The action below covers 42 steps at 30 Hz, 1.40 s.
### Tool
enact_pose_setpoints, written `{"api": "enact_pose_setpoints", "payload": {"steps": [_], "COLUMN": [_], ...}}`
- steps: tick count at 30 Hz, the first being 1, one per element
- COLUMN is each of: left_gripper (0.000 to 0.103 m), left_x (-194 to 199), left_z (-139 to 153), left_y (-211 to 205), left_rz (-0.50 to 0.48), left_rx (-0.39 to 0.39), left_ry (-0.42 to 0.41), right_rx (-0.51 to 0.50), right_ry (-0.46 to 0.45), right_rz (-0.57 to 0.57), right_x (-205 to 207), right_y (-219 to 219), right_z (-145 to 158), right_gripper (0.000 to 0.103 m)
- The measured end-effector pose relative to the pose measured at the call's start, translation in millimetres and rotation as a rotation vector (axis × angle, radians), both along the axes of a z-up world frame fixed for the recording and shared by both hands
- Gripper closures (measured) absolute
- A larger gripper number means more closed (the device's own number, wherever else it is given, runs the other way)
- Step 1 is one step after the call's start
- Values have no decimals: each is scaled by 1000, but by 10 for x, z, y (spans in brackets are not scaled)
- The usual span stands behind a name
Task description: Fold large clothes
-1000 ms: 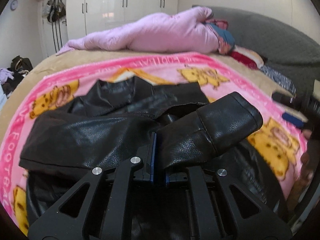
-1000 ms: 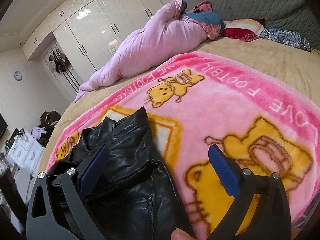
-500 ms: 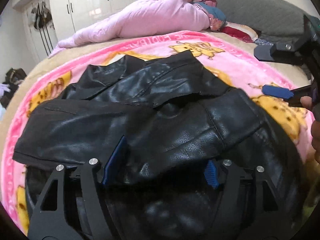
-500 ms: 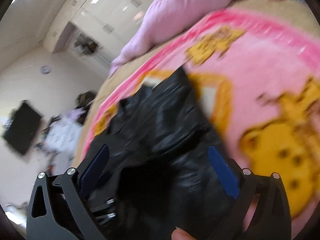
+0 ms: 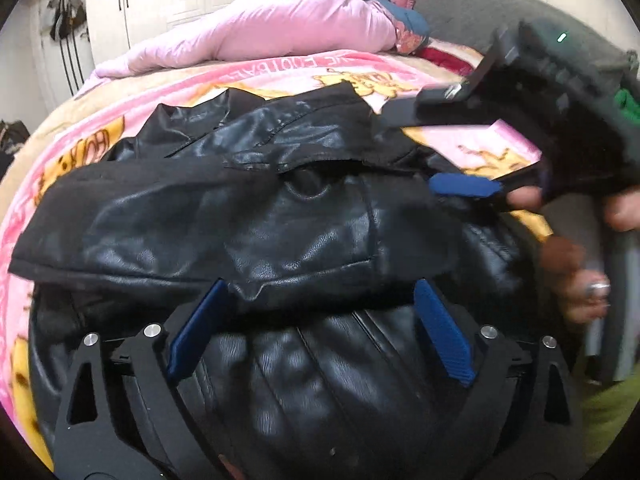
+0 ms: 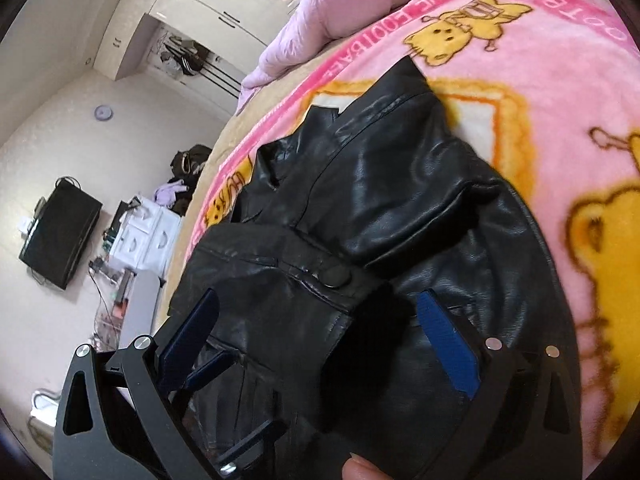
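Observation:
A black leather jacket (image 5: 280, 220) lies on a pink cartoon blanket (image 5: 60, 152); one sleeve (image 5: 180, 216) is folded across its body. My left gripper (image 5: 320, 292) hovers just above the sleeve's near edge. Its jaws are opening wide and the blue pads (image 5: 196, 336) stand clear of the leather. My right gripper (image 6: 318, 300) is open over the jacket (image 6: 400, 200), just short of a snap-button cuff (image 6: 334, 276), with nothing pinched. From the left wrist view it comes in at the right, one blue pad (image 5: 466, 186) over the jacket's edge, held by a hand (image 5: 576, 264).
A pink duvet (image 5: 280, 28) is heaped at the far side of the bed, against a grey headboard (image 5: 480, 12). White wardrobes (image 5: 160, 0) stand behind. Beyond the bed's left edge are a dark TV (image 6: 60, 232) and white drawers (image 6: 148, 236).
My left gripper has let go of the sleeve and spread wide; the sleeve now lies flat across the jacket. My right gripper swung from the blanket down over the jacket.

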<state>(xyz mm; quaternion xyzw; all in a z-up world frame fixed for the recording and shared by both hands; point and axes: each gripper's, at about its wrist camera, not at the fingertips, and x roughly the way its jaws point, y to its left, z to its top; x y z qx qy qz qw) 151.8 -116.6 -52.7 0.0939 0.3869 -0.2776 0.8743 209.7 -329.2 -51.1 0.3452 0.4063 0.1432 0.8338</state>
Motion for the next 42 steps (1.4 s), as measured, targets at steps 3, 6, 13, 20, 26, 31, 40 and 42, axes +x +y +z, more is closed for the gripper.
{"api": "enact_pose_setpoints", "payload": {"steps": [3, 6, 13, 20, 26, 31, 40, 42], "left_gripper": [12, 11, 10, 10, 9, 9, 11, 27], "left_x": [-30, 1, 280, 374, 474, 722, 1418, 1554], "left_z": [154, 307, 535, 634, 669, 828, 710, 620], "left_y": [194, 475, 1355, 2029, 2172, 2124, 1807, 1775], "left_rz": [38, 115, 354, 515, 562, 578, 580, 592], "left_rx": [3, -30, -195, -317, -338, -340, -306, -293], "left_ry": [-44, -73, -33, -11, 15, -14, 65, 93], "right_rx": [-41, -91, -20, -191, -367, -431, -452, -459], "right_ry": [42, 60, -13, -219, -410, -506, -426, -422], "right_rz": [7, -14, 31, 85, 135, 149, 103, 104], "right_x": [57, 62, 111, 102, 263, 373, 510, 501], "right_y": [79, 115, 214, 434, 492, 395, 177, 178], "right_z": [-80, -132, -161, 352, 1050, 1340, 1002, 973], "right_gripper": [6, 16, 91, 100, 100, 100, 100, 100]}}
